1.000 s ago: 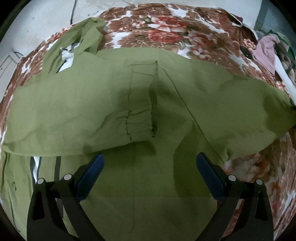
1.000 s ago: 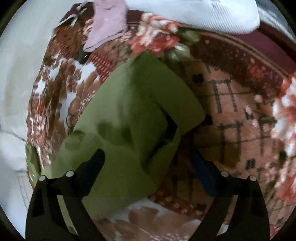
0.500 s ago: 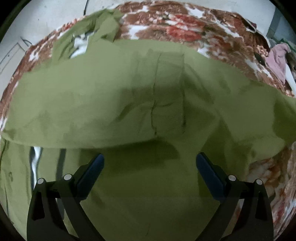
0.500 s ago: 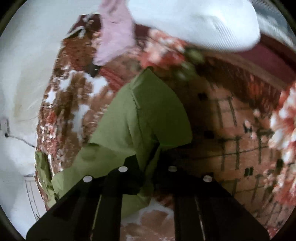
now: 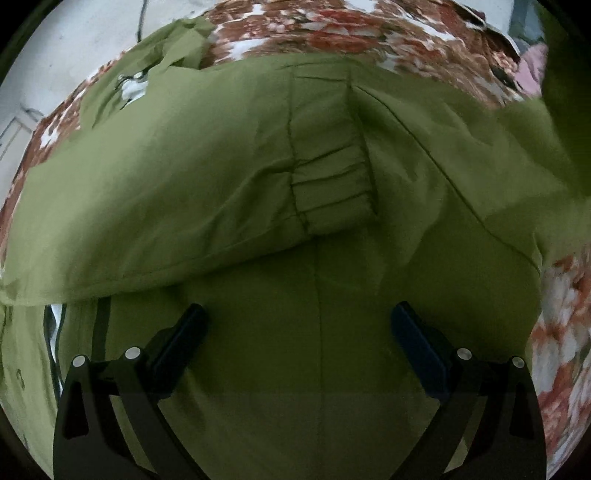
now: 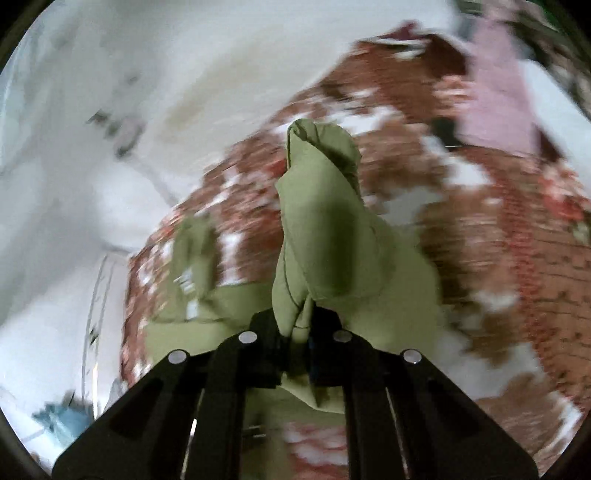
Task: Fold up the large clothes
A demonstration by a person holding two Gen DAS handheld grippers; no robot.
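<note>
Floral bedspread (image 6: 498,206), right hand-held gripper (image 6: 301,332) newly clamped on green sleeve (image 6: 321,221), now lifted, left hand-held gripper (image 5: 299,325) wide open

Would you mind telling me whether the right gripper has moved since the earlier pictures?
Yes. The right gripper has just closed on the green sleeve and lifted it away from the floral blanket, which now looks farther off and blurred.

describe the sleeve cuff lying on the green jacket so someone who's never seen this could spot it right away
Start from the floral blanket with red and brown flowers; an olive green jacket is spread across it. A sleeve lies folded over the jacket's middle, just beyond the open left gripper. The cuff is its end: a band gathered into ridges, while the cloth around it is smooth.
</note>
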